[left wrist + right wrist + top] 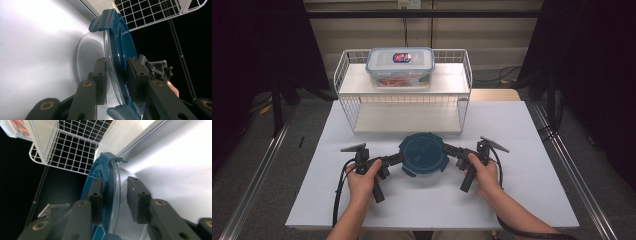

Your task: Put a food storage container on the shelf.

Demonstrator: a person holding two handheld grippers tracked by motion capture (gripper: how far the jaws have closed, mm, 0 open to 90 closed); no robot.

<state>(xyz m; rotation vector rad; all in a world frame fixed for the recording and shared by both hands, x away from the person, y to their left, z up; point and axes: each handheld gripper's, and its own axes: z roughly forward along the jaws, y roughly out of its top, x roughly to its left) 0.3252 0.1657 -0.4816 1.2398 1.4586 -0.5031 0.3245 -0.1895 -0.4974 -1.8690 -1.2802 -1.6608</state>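
I have a round tub point(424, 156) with a dark blue lid point(122, 47) sitting on the tabletop point(522, 130), just in front of the wire rack point(404, 90). On the rack's upper shelf stands a second, rectangular box point(400, 66), well apart from my work.

My left tongs point(398, 159) straddle the tub's rim from its left side. In the left gripper view one pad lies against the clear wall below the lid and the other sits on the lid's top, so I read them as clamped on the rim. My right tongs point(450, 151) come in from the opposite side. In the right gripper view one pad point(96, 195) lies on the lid, but the other point(137, 195) stands off the clear wall with a gap between, so on that side the tongs are apart, with the rim between them.

The tub looks like stiff, smooth plastic, see-through below, and seems empty, so I expect it to be light and slippery under the pads. The lid has latch tabs point(101, 21) around its edge; those flaps will flex, so I'd rather pinch the rim between tabs, where lid and wall back each other up. With two opposed holds it should lift level; with one it would likely tip.
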